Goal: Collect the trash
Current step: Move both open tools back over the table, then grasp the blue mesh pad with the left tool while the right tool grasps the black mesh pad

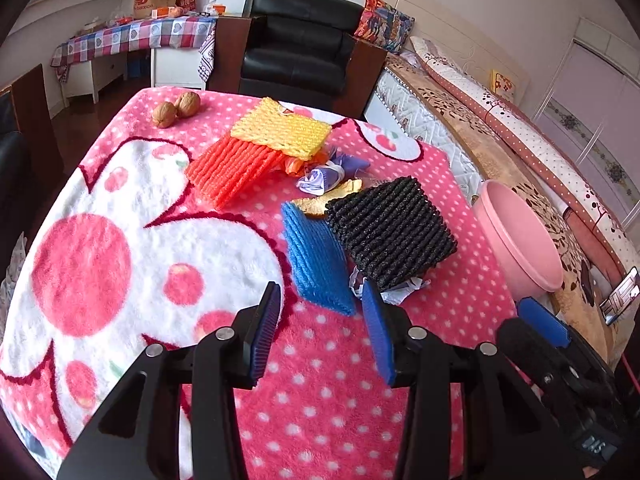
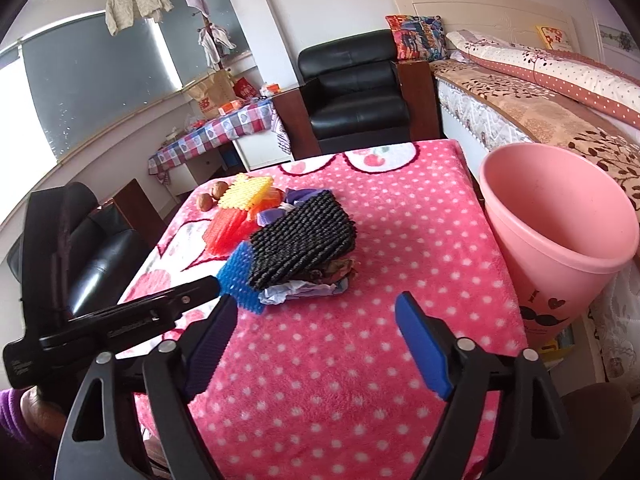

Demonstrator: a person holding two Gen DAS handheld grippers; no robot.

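Two walnuts (image 1: 176, 109) sit at eleven o'clock on the pink blanket (image 1: 320, 400), with the trash heap running rightward from them: orange net (image 1: 228, 168) under a yellow net (image 1: 280, 128), purple wrappers (image 1: 328, 172) at twelve, then a blue net (image 1: 316, 256) and a black net (image 1: 392, 232) lying over crumpled paper (image 1: 400, 292) and peel (image 1: 332, 200). Off the blanket's edge at three o'clock stands the pink bin (image 2: 560, 240), which looks empty as far as its inside shows.

Neither claw holds anything. The left gripper (image 1: 320, 332) hangs with its jaws apart just short of the blue net, at six o'clock from it. The right gripper (image 2: 320, 344) stands at its widest over bare blanket, between heap and bin.

Judging by this, the step in hand is reaching for a piece. Next, the left jaws likely need to straddle the blue net's near edge and close, then carry it rightward over the bin's rim. The foam is light and springy, so a shallow pinch could slip.
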